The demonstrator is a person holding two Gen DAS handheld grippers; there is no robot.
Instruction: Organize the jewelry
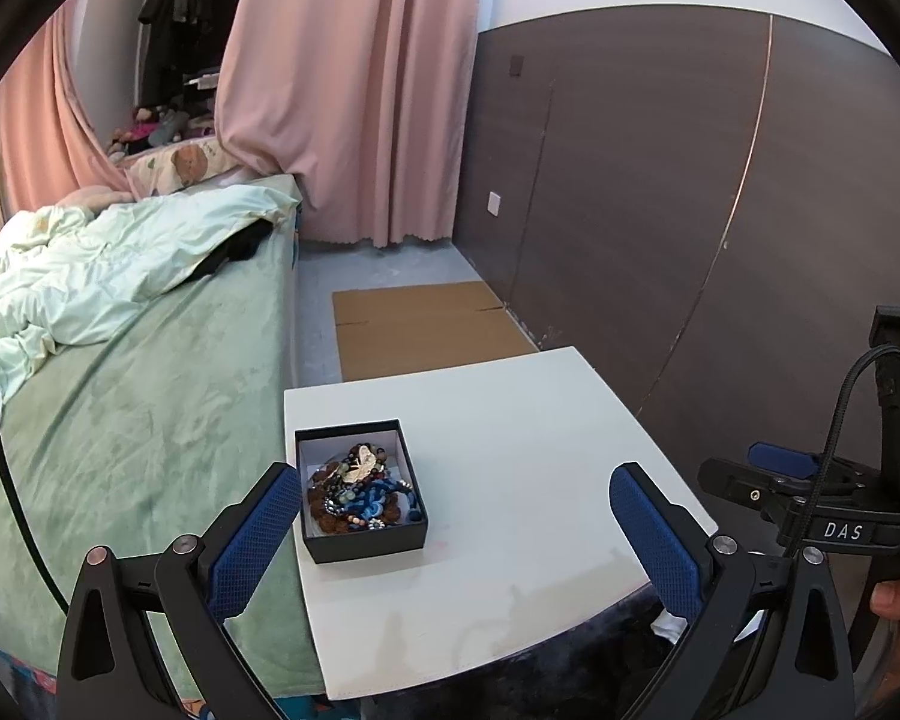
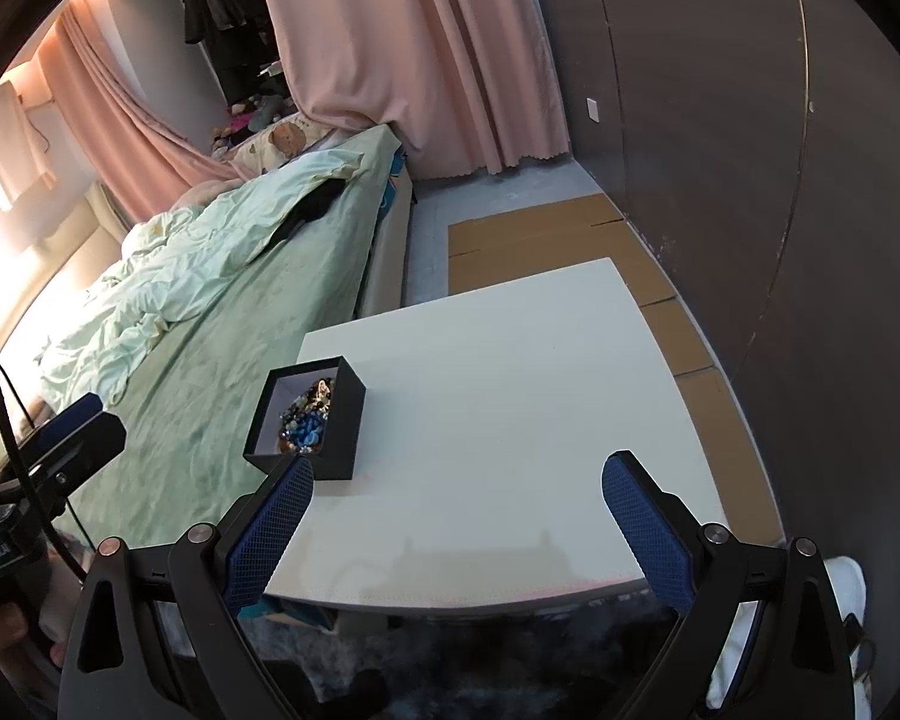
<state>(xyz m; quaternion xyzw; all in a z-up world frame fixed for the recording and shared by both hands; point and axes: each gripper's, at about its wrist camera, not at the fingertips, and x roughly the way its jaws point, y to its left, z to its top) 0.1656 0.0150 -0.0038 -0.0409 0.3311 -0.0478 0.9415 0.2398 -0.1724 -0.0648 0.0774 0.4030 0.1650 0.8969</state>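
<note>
A small black box [image 1: 366, 543] [image 2: 345, 426] with a white lining stands on the left part of a white table [image 1: 510, 480] [image 2: 498, 396]. It holds a tangle of jewelry [image 1: 360, 489] [image 2: 309, 420]: brown and dark beads, blue cord, a pale gold piece. My left gripper [image 1: 456, 492] hangs open above the table's front, its left fingertip just beside the box. My right gripper [image 2: 459, 483] is open too, empty, its left fingertip close to the box's near corner. The right gripper's body [image 1: 810, 498] shows at the right in the left wrist view.
A bed with green covers [image 1: 120, 390] [image 2: 222, 300] runs along the table's left side. Flat cardboard [image 1: 426, 324] [image 2: 546, 240] lies on the floor beyond the table. A dark panelled wall [image 1: 660, 210] stands to the right, pink curtains [image 1: 342, 90] behind.
</note>
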